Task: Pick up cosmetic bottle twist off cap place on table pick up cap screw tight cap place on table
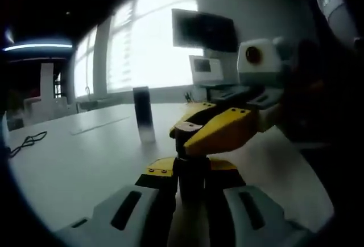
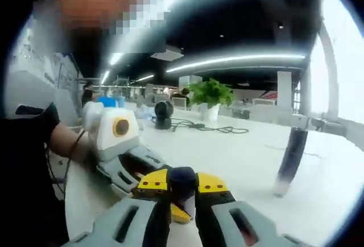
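A small dark cosmetic bottle is upright between the jaws of my left gripper, which is shut on its body. From the right, my right gripper reaches in with its yellow-tipped jaws closed over the bottle's top. In the right gripper view, my right gripper is shut on the dark rounded cap, and the left gripper comes in from the left below it. I cannot tell whether the cap is still threaded on. We are above the white table.
A tall dark cylindrical bottle stands alone on the table beyond the grippers. A black cable lies at the left. A monitor, a potted plant and a small black fan stand farther back. A person's arm is at left.
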Tool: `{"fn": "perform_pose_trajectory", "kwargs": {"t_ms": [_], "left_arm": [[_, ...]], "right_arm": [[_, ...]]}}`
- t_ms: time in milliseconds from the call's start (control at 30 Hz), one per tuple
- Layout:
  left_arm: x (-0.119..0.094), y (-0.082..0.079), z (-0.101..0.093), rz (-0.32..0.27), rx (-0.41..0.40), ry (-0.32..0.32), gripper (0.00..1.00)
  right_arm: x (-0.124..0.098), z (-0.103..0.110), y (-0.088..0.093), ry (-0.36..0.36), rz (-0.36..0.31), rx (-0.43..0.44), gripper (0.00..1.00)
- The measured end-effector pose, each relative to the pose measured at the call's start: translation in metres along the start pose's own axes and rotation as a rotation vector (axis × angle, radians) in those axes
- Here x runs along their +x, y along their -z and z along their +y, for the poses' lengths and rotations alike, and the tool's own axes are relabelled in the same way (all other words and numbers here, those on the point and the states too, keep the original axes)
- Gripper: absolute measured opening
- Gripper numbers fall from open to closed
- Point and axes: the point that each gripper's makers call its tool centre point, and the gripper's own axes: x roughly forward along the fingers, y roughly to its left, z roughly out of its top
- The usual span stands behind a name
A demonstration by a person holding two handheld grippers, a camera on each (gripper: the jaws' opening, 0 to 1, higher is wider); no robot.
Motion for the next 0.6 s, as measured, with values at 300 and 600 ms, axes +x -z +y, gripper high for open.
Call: {"fn": "perform_pose_trajectory", "kwargs": {"t_ms": [300,600], "left_arm": [[-0.0011,-0.0003,0.0023,0.008,0.002,-0.022,0.08],[-0.0011,-0.0004,0.0024,0.010,0.002,-0.030,0.08]], "right_arm": [[-0.0005,-0.0034,0.0001,0.161,-0.027,0.019,0.09],[-0.0034,-0.0075,0.0007,0.356,-0.027,0.068,0.09]]}}
